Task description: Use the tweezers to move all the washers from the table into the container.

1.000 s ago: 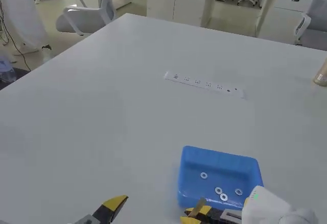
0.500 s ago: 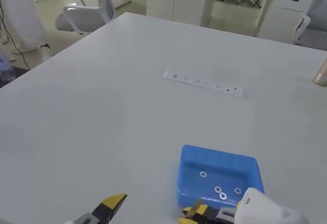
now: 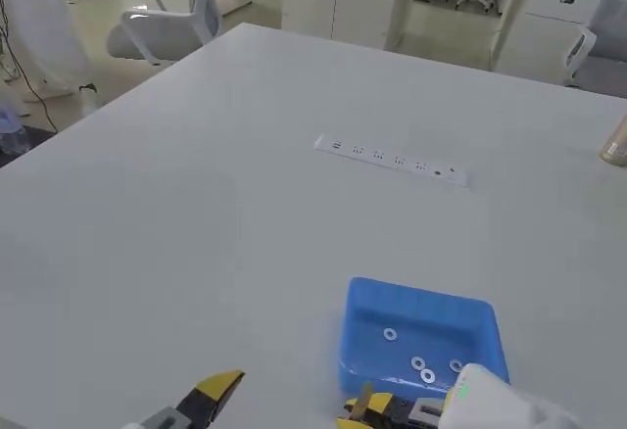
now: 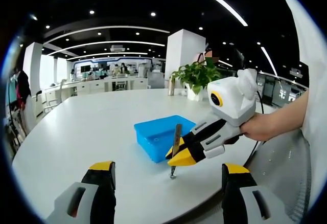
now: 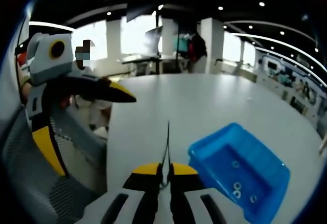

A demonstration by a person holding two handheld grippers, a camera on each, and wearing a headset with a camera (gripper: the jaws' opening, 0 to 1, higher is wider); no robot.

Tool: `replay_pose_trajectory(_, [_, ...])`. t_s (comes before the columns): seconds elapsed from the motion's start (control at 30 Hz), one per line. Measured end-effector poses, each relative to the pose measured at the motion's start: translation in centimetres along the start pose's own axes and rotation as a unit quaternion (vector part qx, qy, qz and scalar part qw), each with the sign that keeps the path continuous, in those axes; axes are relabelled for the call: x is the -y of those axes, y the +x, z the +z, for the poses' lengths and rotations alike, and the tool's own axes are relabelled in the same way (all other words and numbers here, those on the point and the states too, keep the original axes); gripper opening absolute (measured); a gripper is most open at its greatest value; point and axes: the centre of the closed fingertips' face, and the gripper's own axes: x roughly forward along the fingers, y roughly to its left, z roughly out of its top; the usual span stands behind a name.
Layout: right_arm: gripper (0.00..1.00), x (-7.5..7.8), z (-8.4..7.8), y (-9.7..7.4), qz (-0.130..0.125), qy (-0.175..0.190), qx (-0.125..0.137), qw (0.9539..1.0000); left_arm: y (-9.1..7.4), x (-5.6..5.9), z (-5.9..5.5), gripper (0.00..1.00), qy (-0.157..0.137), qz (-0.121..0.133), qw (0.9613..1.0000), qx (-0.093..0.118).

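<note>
At the near table [image 3: 245, 214] edge, container [image 3: 421, 301] beside right tool [image 4: 176, 159] with tweezers [image 4: 177, 136].

Your white table [image 3: 196, 204] stretches far ahead, with a white power strip [image 3: 392, 160] near its middle. Beyond its far left corner stands a grey office chair [image 3: 162, 32] on a pale floor [image 3: 98, 18]; white cabinets [image 3: 333, 3] line the far side. Long light strips [image 4: 102, 29] glow on the ceiling, and a potted plant [image 4: 196, 75] stands by a white pillar [image 4: 181, 52].
</note>
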Motion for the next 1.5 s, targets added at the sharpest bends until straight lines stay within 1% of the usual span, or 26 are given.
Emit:
replay_pose_trajectory(0.07, [0.03,0.2,0.0,0.0,-0.002,0.015,0.001,0.9999,0.0,0.0,0.0,0.87,0.0,0.0,1.0,0.002])
replay_pose_trajectory(0.1, [0.03,0.3,0.0,0.0,0.0,0.028,0.004,0.9996,0.0,0.0,0.1,0.87,0.0,0.0,1.0,0.003])
replay_pose_trajectory(0.13, [0.03,0.5,0.0,0.0,-0.004,0.038,0.006,0.9993,0.0,0.0,0.1,0.87,0.0,0.0,1.0,0.003])
replay_pose_trajectory(0.17, [0.03,0.6,-0.1,-0.1,-0.004,0.064,0.012,0.9979,0.0,0.0,0.1,0.87,0.0,0.0,1.0,0.003])
replay_pose_trajectory(0.2, [0.03,0.7,-0.1,-0.1,-0.005,0.073,0.014,0.9973,0.0,0.0,0.0,0.87,0.0,0.0,1.0,0.002])
replay_pose_trajectory(0.27, [0.03,1.2,-0.3,-0.3,-0.008,0.118,0.024,0.9927,0.0,0.0,0.0,0.87,0.0,0.0,1.0,0.002])
replay_pose_trajectory(0.3, [0.03,1.6,-0.1,-0.6,-0.013,0.144,0.039,0.9887,0.0,0.0,0.0,0.87,0.0,-0.001,1.0,0.002])
replay_pose_trajectory(0.37, [0.03,2.3,0.3,-1.2,-0.019,0.175,0.059,0.9826,0.0,0.0,0.0,0.87,0.0,-0.002,1.0,0.002])
replay_pose_trajectory(0.4, [0.03,2.6,0.3,-1.4,-0.022,0.181,0.062,0.9813,0.1,0.0,0.0,0.87,0.001,-0.002,1.0,0.002])
replay_pose_trajectory(0.47, [0.03,3.0,0.3,-1.8,-0.024,0.175,0.061,0.9824,0.1,0.1,0.0,0.86,0.001,-0.003,1.0,0.002])
replay_pose_trajectory(0.6, [0.03,3.2,1.0,-2.7,-0.029,0.179,0.072,0.9808,0.1,0.1,0.0,0.86,0.002,-0.004,1.0,0.003])
replay_pose_trajectory(0.7, [0.03,2.9,1.9,-3.5,-0.031,0.173,0.081,0.9811,0.1,0.1,0.0,0.86,0.002,-0.003,1.0,0.003])
replay_pose_trajectory(0.73, [0.03,2.9,2.3,-3.8,-0.033,0.164,0.082,0.9825,0.0,0.1,0.0,0.86,0.002,-0.003,1.0,0.004])
replay_pose_trajectory(0.83, [0.03,2.9,3.1,-4.6,-0.035,0.15,0.084,0.9845,0.1,0.1,0.0,0.86,0.002,-0.003,1.0,0.004])
replay_pose_trajectory(0.97, [0.03,3.5,4.3,-5.6,-0.041,0.145,0.097,0.9838,0.1,0.1,0.0,0.86,0.002,-0.002,1.0,0.005])
replay_pose_trajectory(1.1, [0.03,4.7,5.2,-6.8,-0.057,0.142,0.108,0.9823,0.1,0.1,-0.1,0.86,0.002,-0.002,1.0,0.005])
replay_pose_trajectory(1.23, [0.03,6.1,5.4,-7.8,-0.078,0.144,0.113,0.98,0.0,0.1,0.1,0.86,0.002,0.001,1.0,0.008])
replay_pose_trajectory(1.33, [0.03,7.4,5.1,-8.1,-0.091,0.146,0.114,0.9784,0.0,0.1,0.1,0.86,0.002,0.0,1.0,0.008])
replay_pose_trajectory(1.4, [0.03,8.5,4.6,-8.1,-0.106,0.149,0.11,0.9769,0.0,0.2,0.1,0.86,0.002,-0.001,1.0,0.008])
replay_pose_trajectory(1.47, [0.03,9.2,4.2,-8.0,-0.111,0.151,0.105,0.9766,0.0,0.2,0.1,0.86,0.002,-0.003,1.0,0.006])
replay_pose_trajectory(1.5, [0.03,9.7,4.0,-7.9,-0.119,0.151,0.101,0.9761,0.1,0.3,0.1,0.86,0.002,-0.004,1.0,0.005])
